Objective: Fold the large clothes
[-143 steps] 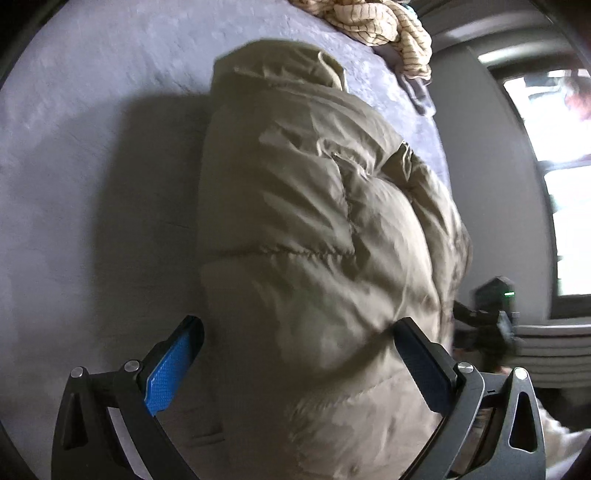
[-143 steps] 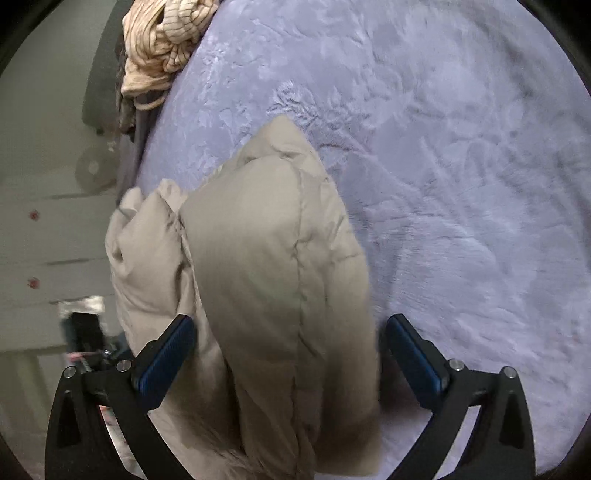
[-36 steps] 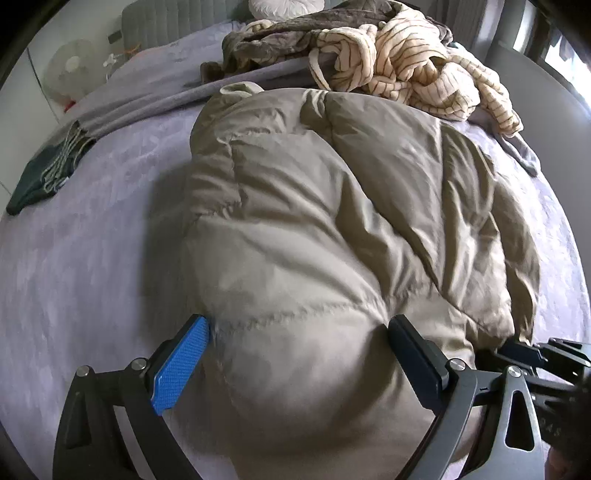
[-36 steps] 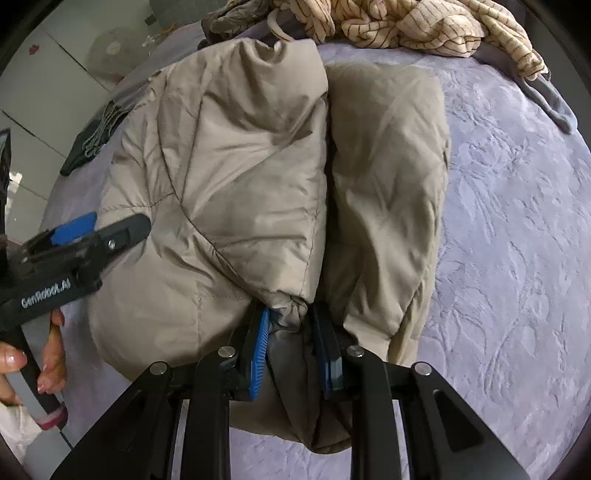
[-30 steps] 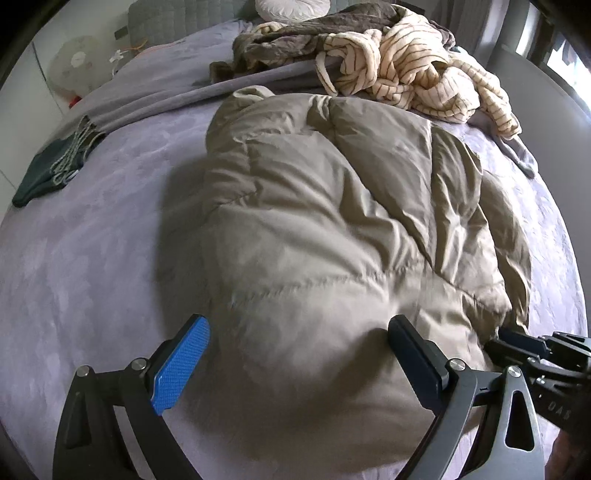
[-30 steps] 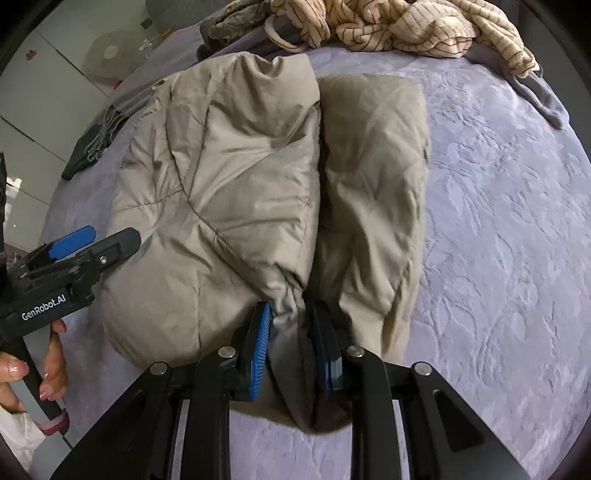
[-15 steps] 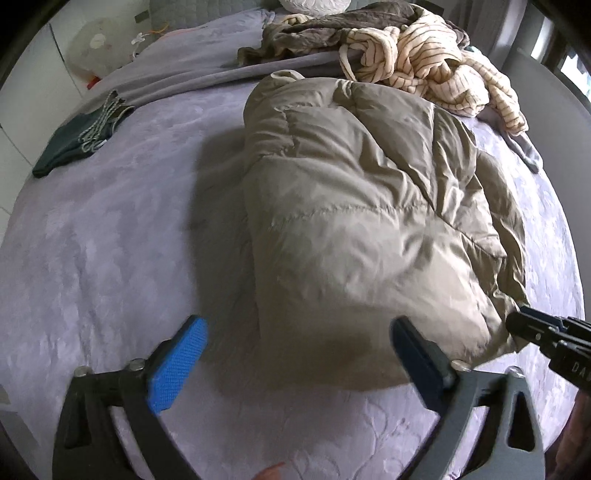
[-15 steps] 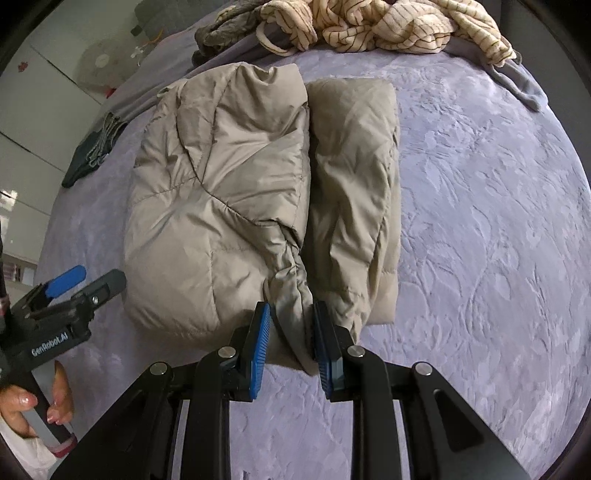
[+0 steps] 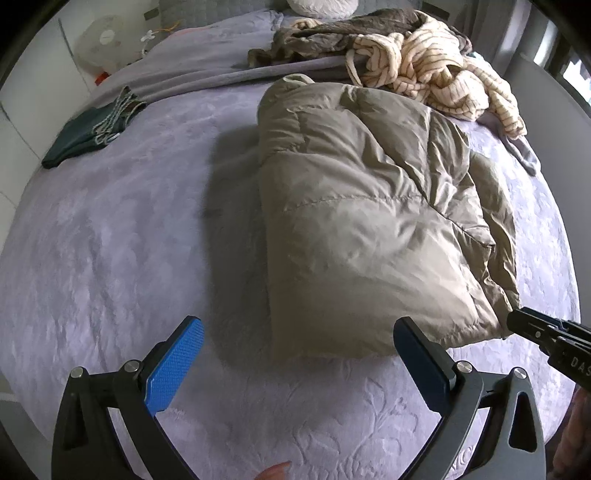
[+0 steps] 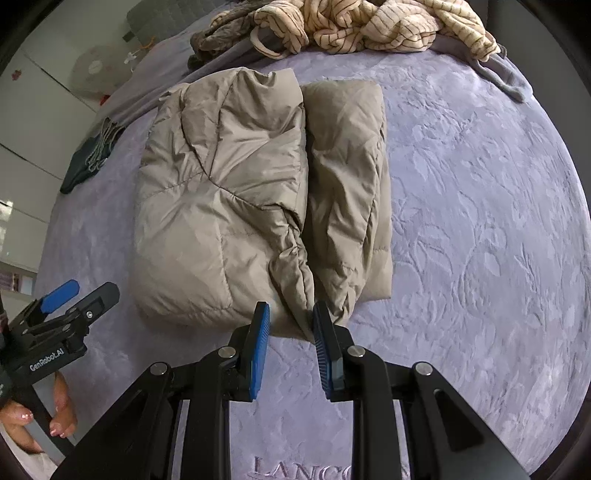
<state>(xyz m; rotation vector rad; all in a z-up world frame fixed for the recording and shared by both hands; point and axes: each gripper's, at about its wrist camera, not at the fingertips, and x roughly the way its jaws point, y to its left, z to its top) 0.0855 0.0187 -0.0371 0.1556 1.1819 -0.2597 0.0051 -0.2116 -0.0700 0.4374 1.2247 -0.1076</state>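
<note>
While both grippers hang over near edge of purple bedspread (image 9: 110,236), nothing held in either. Left gripper (image 9: 295,354) jaws spread wide, near edge of folded tan puffer jacket (image 9: 369,221) just beyond them. Right gripper (image 10: 290,332) jaws partly apart, sleeve cuff tip (image 10: 303,295) poking between pads, grip looks loose. Jacket sits mid-bed. Further left, dark green folded cloth (image 9: 88,136). Far end: striped cream sweater pile (image 10: 369,22), white fan (image 9: 99,40).
</note>
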